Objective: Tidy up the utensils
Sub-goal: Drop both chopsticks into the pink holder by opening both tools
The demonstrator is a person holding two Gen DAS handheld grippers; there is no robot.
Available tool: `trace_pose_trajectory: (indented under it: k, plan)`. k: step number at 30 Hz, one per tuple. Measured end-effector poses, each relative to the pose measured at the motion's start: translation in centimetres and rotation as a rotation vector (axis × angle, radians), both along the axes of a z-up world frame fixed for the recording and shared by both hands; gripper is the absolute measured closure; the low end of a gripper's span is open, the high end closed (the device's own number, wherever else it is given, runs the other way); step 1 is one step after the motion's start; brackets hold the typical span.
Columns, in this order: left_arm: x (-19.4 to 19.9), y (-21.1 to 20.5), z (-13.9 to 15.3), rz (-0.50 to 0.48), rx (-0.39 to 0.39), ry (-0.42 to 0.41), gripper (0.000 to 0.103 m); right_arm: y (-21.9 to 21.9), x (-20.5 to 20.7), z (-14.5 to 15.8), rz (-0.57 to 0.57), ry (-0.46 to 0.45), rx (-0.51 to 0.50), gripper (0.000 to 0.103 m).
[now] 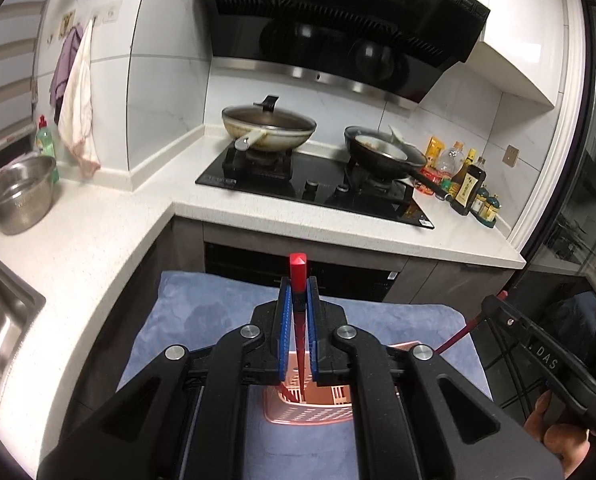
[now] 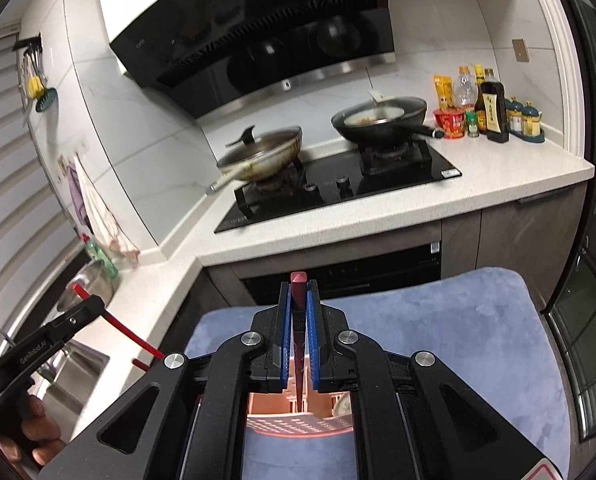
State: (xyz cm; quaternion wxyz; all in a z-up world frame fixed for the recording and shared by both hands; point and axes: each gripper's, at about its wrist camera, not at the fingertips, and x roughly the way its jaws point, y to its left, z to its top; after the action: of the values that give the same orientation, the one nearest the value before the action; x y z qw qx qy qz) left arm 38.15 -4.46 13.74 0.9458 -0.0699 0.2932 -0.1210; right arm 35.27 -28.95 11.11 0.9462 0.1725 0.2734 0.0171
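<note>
Each claw holds one red chopstick, pinched tight between its blue pads. The left claw [image 1: 298, 300] grips its red chopstick [image 1: 298, 276] near the thick top end, and the thin tip points down into a pink basket [image 1: 309, 408]. The right claw [image 2: 298, 304] holds its dark red chopstick [image 2: 299, 292] the same way, with the tip just above the pink basket [image 2: 298, 420]. The basket sits on a blue cloth [image 1: 202, 312] in front of the white counter [image 1: 98, 240] with the stove [image 1: 317, 184]. A chopstick is light, thin, stiff and smooth, so it can slip or spin in the pads. I think the thick square end is the best place to hold, because it gives flat sides to squeeze. I think the next job is to lower each tip into a slot and let go gently.
</note>
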Motion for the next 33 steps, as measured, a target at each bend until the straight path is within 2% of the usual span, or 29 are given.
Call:
trace_pose_trajectory:
  k: [5, 8, 9, 10, 12, 14, 22, 33]
  plan:
    - [0.3, 0.3, -1.0, 0.018, -0.002, 0.019, 0.096, 0.2, 0.3, -1.2, 0.009, 0.032, -0.003, 0.095]
    - [0.3, 0.4, -1.1, 0.026, -0.008, 0.022, 0.094, 0.2, 0.1, -1.3, 0.001, 0.035, -0.003, 0.087]
    - [0.2, 0.4, -1.1, 0.032, -0.001, 0.021, 0.087, 0.2, -0.1, -1.3, 0.000, 0.036, -0.004, 0.087]
    - [0.1, 0.4, -1.1, 0.039, 0.006, 0.021, 0.074, 0.2, -0.3, -1.2, -0.002, 0.036, -0.003, 0.085]
    - [-0.5, 0.5, -0.9, 0.058, 0.014, 0.004, 0.063, 0.0, -0.8, -1.1, -0.009, 0.033, -0.001, 0.080]
    - [-1.3, 0.5, -0.6, 0.059, 0.024, -0.010, 0.062, -0.2, -1.6, -0.8, -0.017, 0.022, 0.002, 0.074]
    - [-4.7, 0.9, -0.9, 0.064, 0.070, 0.007, 0.062, 0.4, -6.3, -0.3, 0.006, 0.010, -0.021, 0.073]
    - [-10.9, 1.6, -3.1, 0.079, 0.156, 0.048, 0.062, 2.5, -14.3, -3.7, 0.047, 0.091, -0.070, 0.072]
